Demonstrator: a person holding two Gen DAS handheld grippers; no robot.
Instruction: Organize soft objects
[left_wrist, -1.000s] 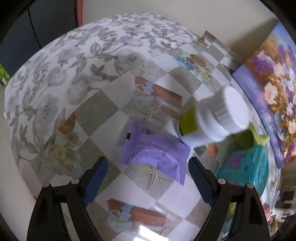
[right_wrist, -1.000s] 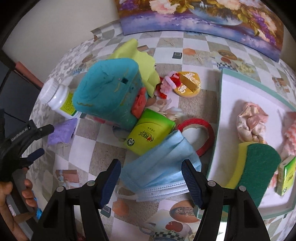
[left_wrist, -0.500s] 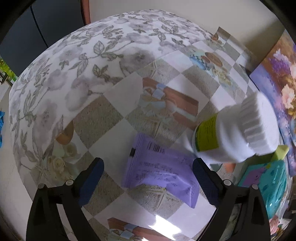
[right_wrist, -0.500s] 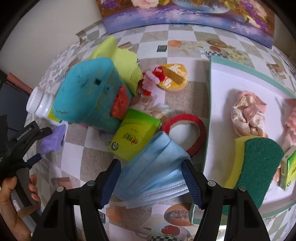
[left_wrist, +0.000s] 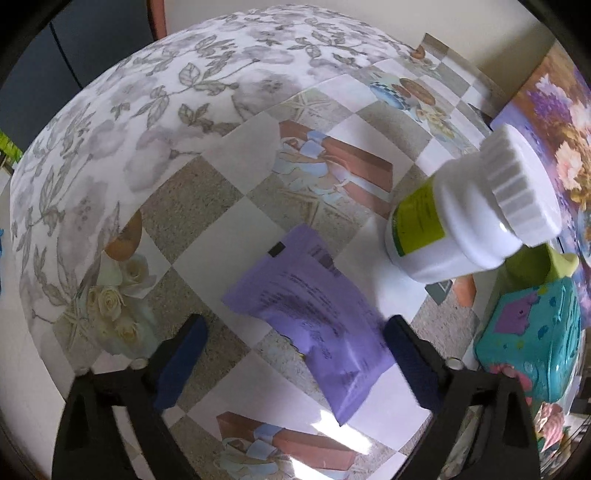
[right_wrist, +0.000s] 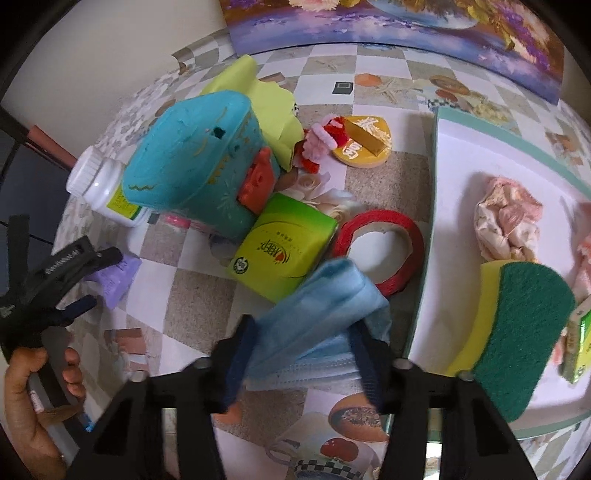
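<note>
A blue face mask (right_wrist: 325, 317) lies bunched between the fingers of my right gripper (right_wrist: 301, 350), which is closing on it beside the white tray (right_wrist: 454, 155). The tray holds a pink cloth (right_wrist: 506, 218) and a green-and-yellow sponge (right_wrist: 517, 332). My left gripper (left_wrist: 295, 350) is open, with a purple sachet (left_wrist: 314, 314) lying flat on the table between its fingers. The left gripper also shows in the right wrist view (right_wrist: 74, 284), at the left by the sachet (right_wrist: 118, 277).
A white pill bottle (left_wrist: 469, 214) lies beside the sachet. A teal pouch (right_wrist: 199, 162), green tissue pack (right_wrist: 284, 247), red tape ring (right_wrist: 380, 254), yellow-green cloth (right_wrist: 258, 99) and a gold heart ornament (right_wrist: 365, 140) crowd the table middle. A floral painting (right_wrist: 406, 26) leans at the back.
My right gripper's fingers have closed in around the blue mask, which now bunches up between them. My left gripper has moved forward so the purple sachet lies between its open fingers.
</note>
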